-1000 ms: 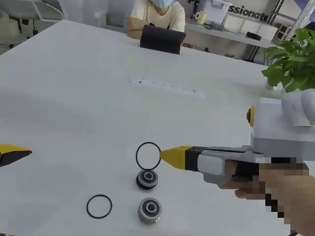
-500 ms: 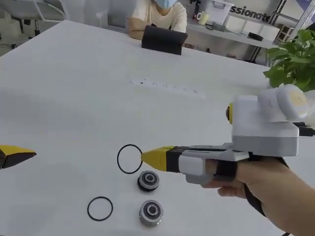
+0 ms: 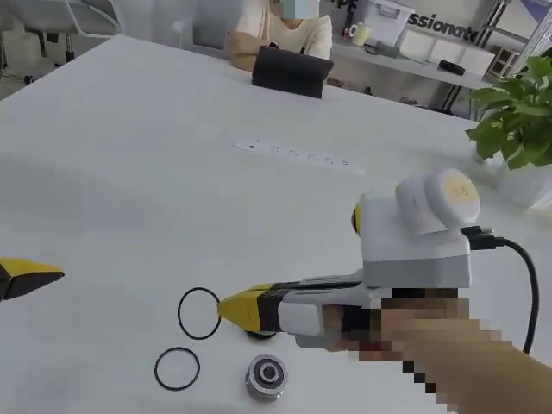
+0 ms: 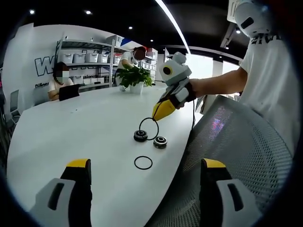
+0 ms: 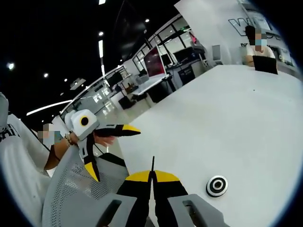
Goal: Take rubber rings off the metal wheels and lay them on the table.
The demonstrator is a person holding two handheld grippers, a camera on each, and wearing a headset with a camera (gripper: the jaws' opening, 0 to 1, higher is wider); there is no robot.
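While my right tool [image 3: 222, 307] pinches shut on a thin black ring [image 3: 198, 313], a second ring [image 3: 177, 368] lies flat on the tabletop [image 3: 129, 172] near a wheel [image 3: 266, 373]; my left tool [image 4: 145, 163] gapes empty.

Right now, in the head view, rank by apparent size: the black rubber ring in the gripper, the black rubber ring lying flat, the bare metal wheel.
1. Black rubber ring in the right gripper and black rubber ring lying flat: alike, and the held one may be nearer, so unranked.
2. Bare metal wheel.

Two rubber rings [image 3: 156, 369] [image 3: 178, 313], two metal wheels [image 4: 140, 136] [image 4: 160, 142]
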